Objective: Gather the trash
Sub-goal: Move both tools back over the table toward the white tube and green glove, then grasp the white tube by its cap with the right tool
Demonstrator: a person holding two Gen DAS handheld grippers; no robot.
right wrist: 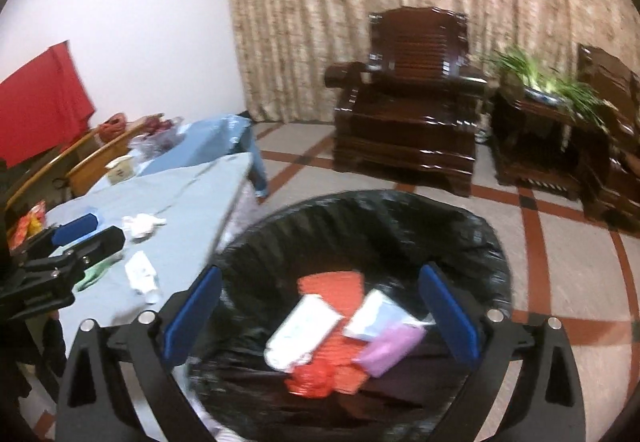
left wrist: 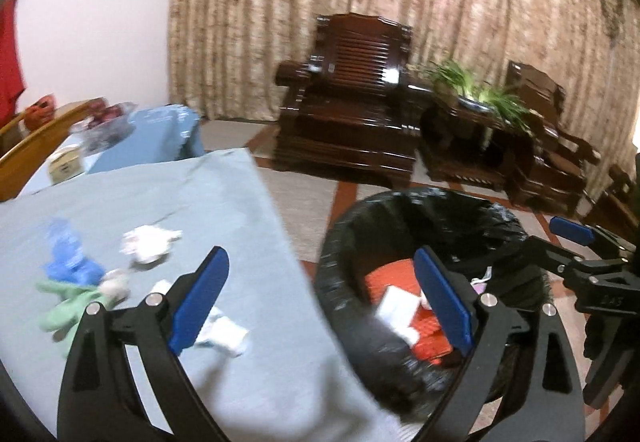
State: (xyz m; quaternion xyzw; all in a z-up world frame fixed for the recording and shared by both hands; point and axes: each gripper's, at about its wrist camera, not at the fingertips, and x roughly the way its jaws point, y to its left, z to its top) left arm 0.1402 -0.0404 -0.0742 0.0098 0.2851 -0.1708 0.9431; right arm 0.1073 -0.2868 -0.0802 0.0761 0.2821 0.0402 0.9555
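Note:
A black-lined trash bin [right wrist: 360,217] stands on the floor beside the blue-clothed table [left wrist: 224,201]. Red, white and purple wrappers [right wrist: 340,326] lie inside the bin. My right gripper [right wrist: 324,316] is open and empty above the bin; it also shows in the left wrist view [left wrist: 576,238]. My left gripper [left wrist: 320,302] is open and empty, over the table edge and the bin rim [left wrist: 332,242]. On the table lie a crumpled white tissue [left wrist: 148,244], a blue scrap [left wrist: 70,258], a green scrap [left wrist: 66,308] and a white wrapper [left wrist: 224,334].
Dark wooden armchairs [left wrist: 348,101] and a side table with a plant [left wrist: 480,89] stand by the curtain. A second table [left wrist: 156,133] with bags and a small box [left wrist: 64,163] is behind. Wooden chairs [left wrist: 36,137] sit at the far left.

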